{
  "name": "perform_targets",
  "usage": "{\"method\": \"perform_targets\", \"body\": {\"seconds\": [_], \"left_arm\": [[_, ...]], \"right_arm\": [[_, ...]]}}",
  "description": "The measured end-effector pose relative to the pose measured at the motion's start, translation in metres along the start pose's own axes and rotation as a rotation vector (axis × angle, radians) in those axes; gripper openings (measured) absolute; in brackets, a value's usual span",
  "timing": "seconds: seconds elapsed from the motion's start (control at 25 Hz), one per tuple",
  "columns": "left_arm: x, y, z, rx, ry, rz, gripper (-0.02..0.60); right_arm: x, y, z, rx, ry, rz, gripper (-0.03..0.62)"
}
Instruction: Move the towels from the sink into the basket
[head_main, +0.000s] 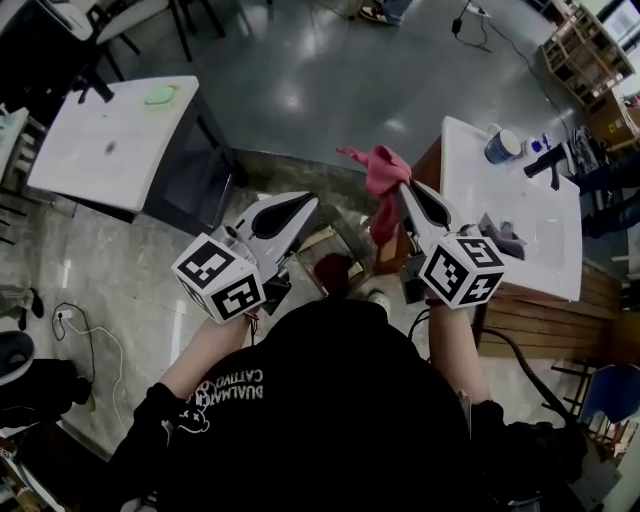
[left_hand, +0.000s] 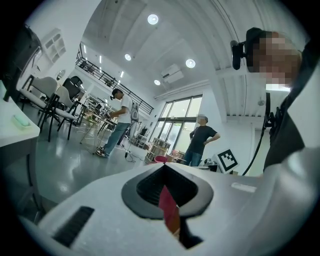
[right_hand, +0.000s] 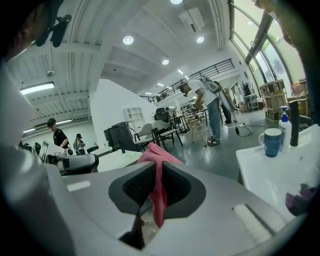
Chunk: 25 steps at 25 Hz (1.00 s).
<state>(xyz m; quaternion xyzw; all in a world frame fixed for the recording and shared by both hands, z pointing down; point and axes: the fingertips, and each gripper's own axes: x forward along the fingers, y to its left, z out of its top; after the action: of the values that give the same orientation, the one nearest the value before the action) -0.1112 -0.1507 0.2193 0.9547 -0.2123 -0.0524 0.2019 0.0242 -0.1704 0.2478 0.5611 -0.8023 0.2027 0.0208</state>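
Note:
My right gripper is shut on a pink towel, which hangs from its jaws in the air left of the white sink counter. In the right gripper view the pink towel is pinched between the dark pads of that gripper and droops below them. A purple towel lies in the sink, also seen as purple towel. My left gripper is beside the right one, shut with nothing held. On the floor below them is a basket holding something dark red.
A blue cup, a black faucet and a soap bottle stand on the sink counter. A white table stands at the far left. People stand further back, beside chairs. A cable lies on the floor.

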Motion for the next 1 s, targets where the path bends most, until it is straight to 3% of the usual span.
{"method": "perform_targets", "body": {"seconds": [0.6,1.0], "left_arm": [[-0.026,0.027,-0.043,-0.115,0.054,0.026,0.0],[-0.015,0.044,-0.072,-0.175,0.067,0.083,0.0]], "right_arm": [[0.021,0.02,-0.065,0.038,0.145,-0.002,0.049],[0.034,0.001,-0.098,0.063,0.252,0.034,0.049]]}}
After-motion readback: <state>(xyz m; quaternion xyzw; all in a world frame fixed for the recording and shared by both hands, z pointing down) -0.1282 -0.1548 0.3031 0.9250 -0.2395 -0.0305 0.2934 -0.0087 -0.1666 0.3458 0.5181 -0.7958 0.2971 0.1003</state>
